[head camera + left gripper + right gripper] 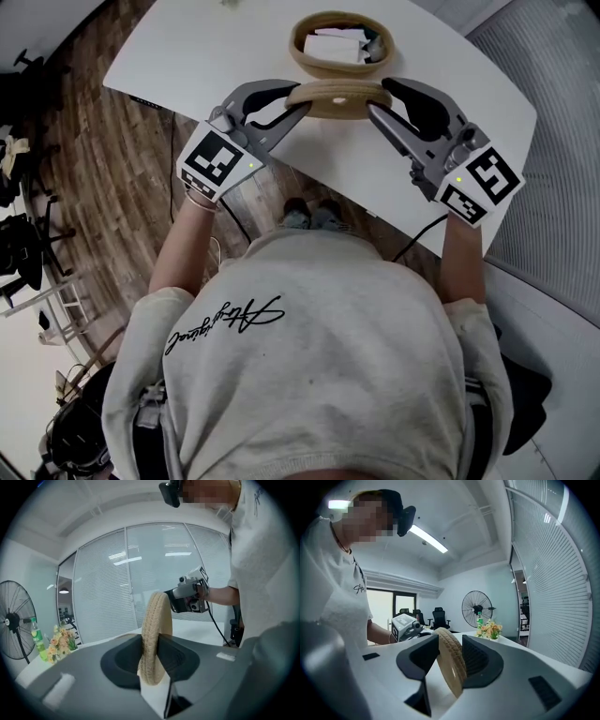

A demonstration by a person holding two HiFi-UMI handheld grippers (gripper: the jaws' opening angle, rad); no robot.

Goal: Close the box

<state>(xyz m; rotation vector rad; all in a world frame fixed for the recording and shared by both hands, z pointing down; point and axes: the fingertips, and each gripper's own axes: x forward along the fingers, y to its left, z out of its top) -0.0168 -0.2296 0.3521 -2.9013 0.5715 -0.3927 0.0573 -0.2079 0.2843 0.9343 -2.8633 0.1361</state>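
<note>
White worktop point(206, 56), office with slatted glass wall. Left claw point(150, 658) narrow, clamped on rim of woven lid point(339, 97), pads pressing both faces. Right claw point(450, 660) wide, lid's opposite rim between jaws, leaning on one pad, clear of the other. Lid flat between both claws, over near part of worktop. Round woven box point(339, 44) just beyond, uncovered, white items inside. Fan point(477, 608) and flowers point(490, 630) further back.

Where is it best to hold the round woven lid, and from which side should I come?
Grip the lid at its woven rim, coming edge-on from the side, as the left gripper does. It is a thin disc, so jaws close across its thickness.
</note>
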